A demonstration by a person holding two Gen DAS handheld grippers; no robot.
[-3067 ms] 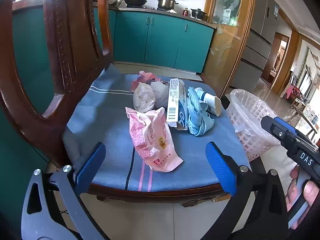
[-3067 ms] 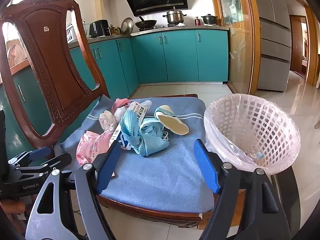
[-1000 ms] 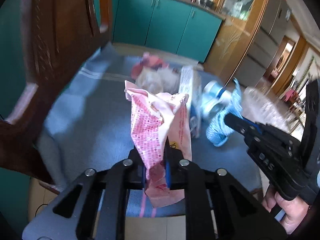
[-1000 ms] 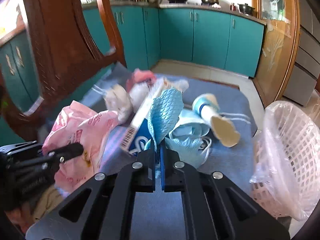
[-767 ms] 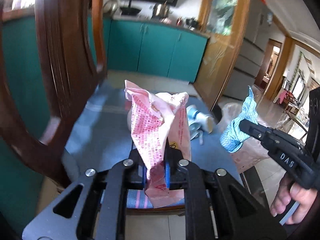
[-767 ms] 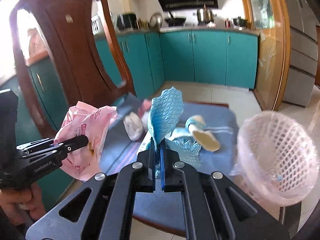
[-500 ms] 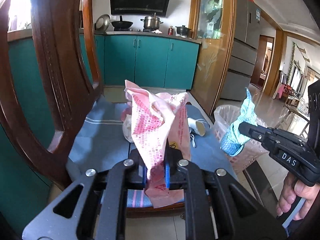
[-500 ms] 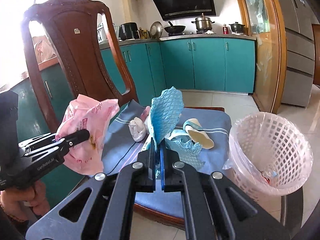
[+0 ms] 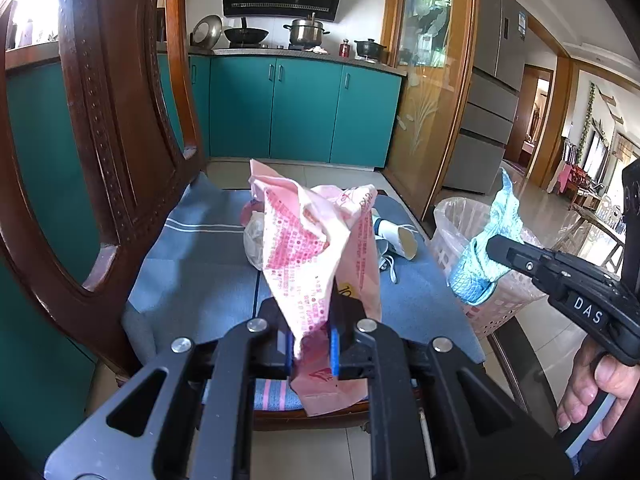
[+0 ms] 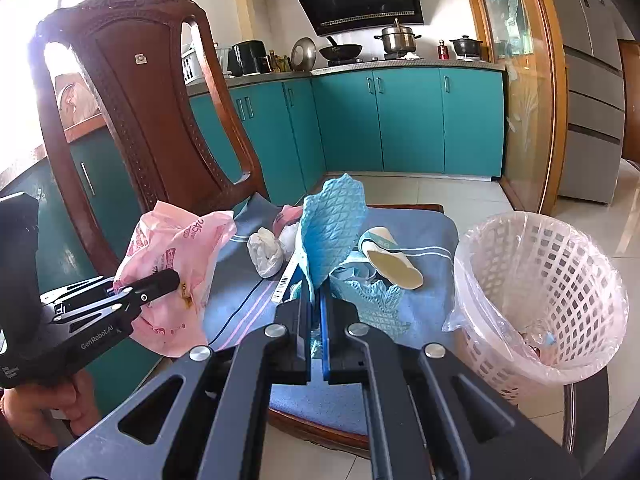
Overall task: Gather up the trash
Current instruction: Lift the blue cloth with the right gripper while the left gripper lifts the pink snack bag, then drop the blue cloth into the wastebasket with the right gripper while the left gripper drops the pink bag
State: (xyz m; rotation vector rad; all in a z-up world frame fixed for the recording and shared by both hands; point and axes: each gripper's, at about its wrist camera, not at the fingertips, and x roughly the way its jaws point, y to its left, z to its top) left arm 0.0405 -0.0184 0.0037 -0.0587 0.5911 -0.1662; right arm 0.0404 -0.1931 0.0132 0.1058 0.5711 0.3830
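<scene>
My left gripper [image 9: 313, 350] is shut on a crumpled pink plastic bag [image 9: 316, 256], held up above the front of the blue chair cushion [image 9: 200, 272]. My right gripper [image 10: 316, 344] is shut on a light blue waffle cloth [image 10: 332, 232], also lifted off the seat. Each gripper shows in the other's view: the right one [image 9: 496, 248] with the cloth [image 9: 484, 264] near the basket, the left one [image 10: 168, 280] with the bag [image 10: 176, 256] at the left. A white lined basket [image 10: 544, 292] stands right of the chair.
On the cushion [image 10: 424, 240] lie a white crumpled wad [image 10: 266, 256], a barcoded box [image 10: 286, 280], a cream slipper [image 10: 390, 260] and a pink scrap [image 10: 288, 214]. The carved wooden chair back [image 10: 140, 100] rises at the left. Teal cabinets [image 10: 400, 120] and tiled floor lie behind.
Both grippers have lifted their loads off the seat and drawn back from the chair over the last second. In the last half second they have held nearly still.
</scene>
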